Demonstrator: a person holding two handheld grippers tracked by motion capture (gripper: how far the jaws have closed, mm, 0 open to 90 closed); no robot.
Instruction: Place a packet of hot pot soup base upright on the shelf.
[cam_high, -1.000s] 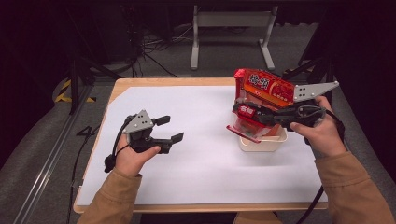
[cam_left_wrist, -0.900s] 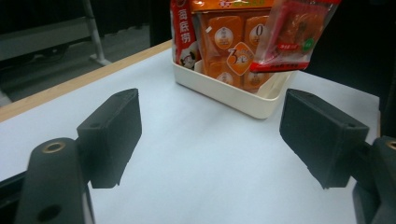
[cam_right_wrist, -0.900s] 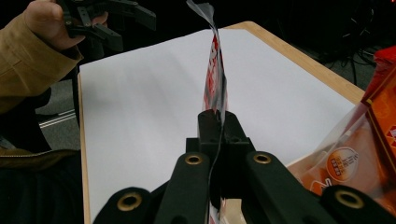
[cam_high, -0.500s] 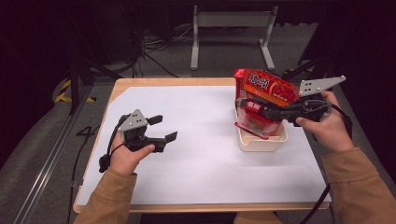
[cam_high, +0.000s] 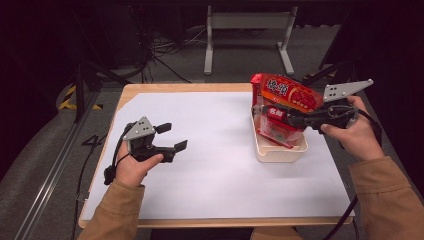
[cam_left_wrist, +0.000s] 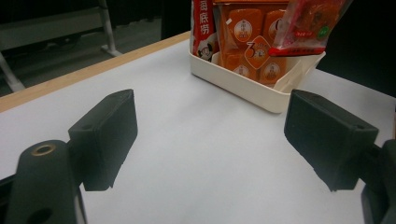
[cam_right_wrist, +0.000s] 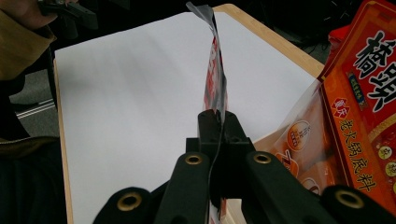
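My right gripper (cam_high: 274, 113) is shut on the top edge of a small red and clear packet (cam_high: 276, 129), which hangs into a cream tray (cam_high: 280, 152) at the table's right. In the right gripper view the packet (cam_right_wrist: 215, 79) runs edge-on from the shut jaws of the right gripper (cam_right_wrist: 218, 122). A large red packet (cam_high: 287, 92) stands at the tray's back. My left gripper (cam_high: 171, 136) rests at the table's left, open; its jaws have just been opening, with nothing between them. The left gripper (cam_left_wrist: 210, 135) faces the tray (cam_left_wrist: 243, 86).
White paper (cam_high: 215, 165) covers the wooden table. Orange packets (cam_left_wrist: 252, 42) stand inside the tray. The large packet (cam_right_wrist: 369, 93) is close on the right of the right gripper view. A metal frame (cam_high: 247, 30) stands on the floor beyond the table.
The held packet has swung from lying across the tray to hanging more upright in it. My left hand drifted slightly left and its jaws stand a little wider.
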